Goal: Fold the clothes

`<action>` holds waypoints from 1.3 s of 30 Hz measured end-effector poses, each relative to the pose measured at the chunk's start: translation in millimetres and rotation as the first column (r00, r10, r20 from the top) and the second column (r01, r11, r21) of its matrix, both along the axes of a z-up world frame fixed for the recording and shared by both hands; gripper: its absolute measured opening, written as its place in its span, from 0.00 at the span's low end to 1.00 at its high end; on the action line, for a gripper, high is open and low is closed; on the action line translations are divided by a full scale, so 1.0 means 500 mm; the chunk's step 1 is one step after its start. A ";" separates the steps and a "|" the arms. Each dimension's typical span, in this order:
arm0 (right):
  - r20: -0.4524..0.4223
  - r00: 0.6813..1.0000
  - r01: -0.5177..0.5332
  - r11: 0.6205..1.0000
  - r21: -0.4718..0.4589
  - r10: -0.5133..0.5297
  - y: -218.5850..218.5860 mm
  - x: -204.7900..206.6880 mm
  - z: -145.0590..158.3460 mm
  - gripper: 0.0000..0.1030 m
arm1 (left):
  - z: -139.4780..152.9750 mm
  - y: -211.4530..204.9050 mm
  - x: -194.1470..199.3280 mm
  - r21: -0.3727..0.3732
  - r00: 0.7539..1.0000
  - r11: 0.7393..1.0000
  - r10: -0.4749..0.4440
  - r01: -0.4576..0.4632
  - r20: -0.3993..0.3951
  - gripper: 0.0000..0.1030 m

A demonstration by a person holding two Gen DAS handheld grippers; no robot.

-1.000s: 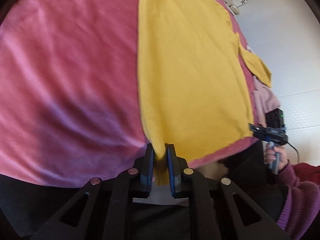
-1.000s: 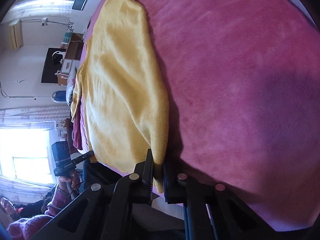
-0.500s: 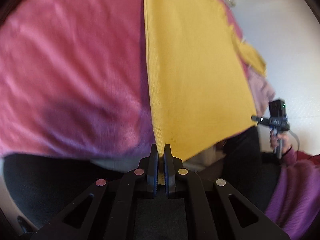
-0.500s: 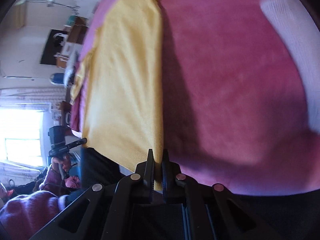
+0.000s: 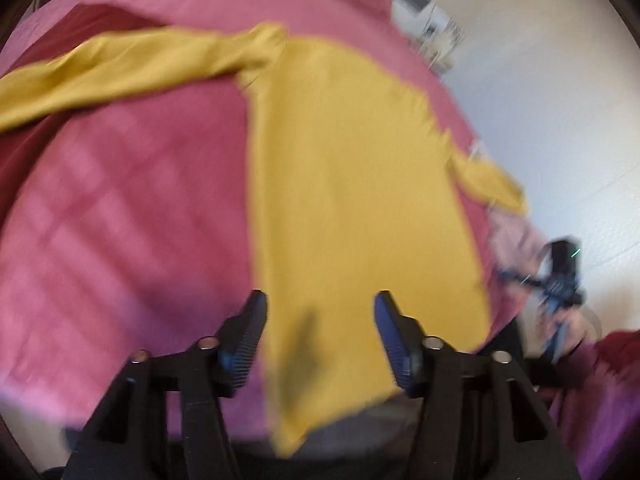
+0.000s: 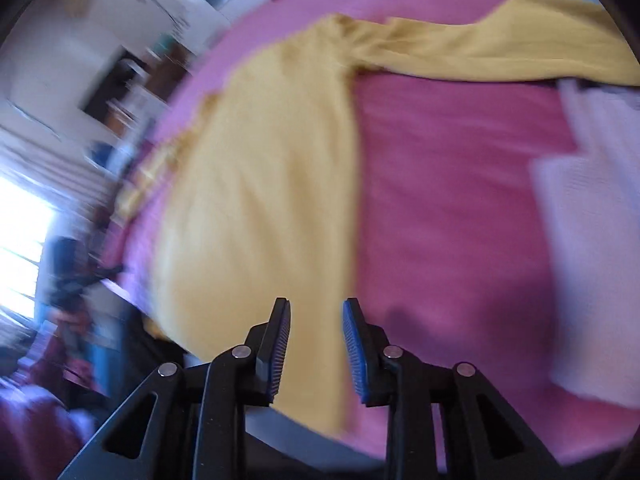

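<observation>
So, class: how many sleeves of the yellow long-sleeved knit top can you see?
2. One sleeve stretches out across the pink bedspread from the shoulder at the far end. The other sleeve hangs off the opposite bed edge, partly hidden.

No lettering, label, brand mark or number could be read in either wrist view; both frames were blurred by motion, and the small items along the far wall were too smeared to make out any print.
</observation>
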State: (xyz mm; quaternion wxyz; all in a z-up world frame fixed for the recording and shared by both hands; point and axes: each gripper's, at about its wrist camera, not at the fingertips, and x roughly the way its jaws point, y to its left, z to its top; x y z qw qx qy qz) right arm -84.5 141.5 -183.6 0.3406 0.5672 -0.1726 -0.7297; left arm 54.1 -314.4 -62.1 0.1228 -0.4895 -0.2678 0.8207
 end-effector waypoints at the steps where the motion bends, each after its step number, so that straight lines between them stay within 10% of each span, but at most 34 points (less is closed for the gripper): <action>1: 0.013 1.000 -0.004 0.999 -0.036 0.005 -0.023 -0.010 -0.012 0.27 | -0.010 0.019 -0.035 0.008 1.000 1.000 0.012 -0.012 -0.004 0.57; 6: 0.099 0.994 -0.043 0.999 -0.009 0.044 -0.132 -0.036 -0.119 0.25 | -0.088 0.138 -0.169 -0.001 0.999 0.999 0.045 -0.045 -0.011 0.57; 13: 0.116 0.978 0.187 0.976 -0.111 -0.174 0.027 -0.090 -0.067 0.28 | -0.137 0.182 -0.174 0.024 0.977 0.993 0.120 -0.118 -0.178 0.60; 15: 0.093 0.929 0.367 0.919 -0.141 -0.357 0.140 -0.113 -0.030 0.28 | -0.143 0.178 -0.146 0.007 0.960 0.993 0.120 -0.122 -0.253 0.60; 19: 0.020 0.731 0.679 0.723 -0.125 -0.682 0.371 -0.148 0.037 0.34 | -0.146 0.169 -0.133 0.040 0.951 0.993 0.116 -0.110 -0.286 0.65; 24: 0.022 0.554 0.830 0.549 -0.101 -0.832 0.551 -0.198 0.040 0.34 | -0.147 0.164 -0.136 0.070 0.949 0.992 0.123 -0.107 -0.291 0.66; 37: 0.110 0.412 0.910 0.404 -0.090 -0.905 0.574 -0.223 0.018 0.28 | -0.147 0.160 -0.133 0.077 0.949 0.991 0.127 -0.109 -0.288 0.66; 39: 0.089 0.466 0.884 0.459 -0.089 -0.880 0.518 -0.224 0.038 0.34 | -0.143 0.168 -0.137 0.049 0.954 0.992 0.122 -0.113 -0.274 0.66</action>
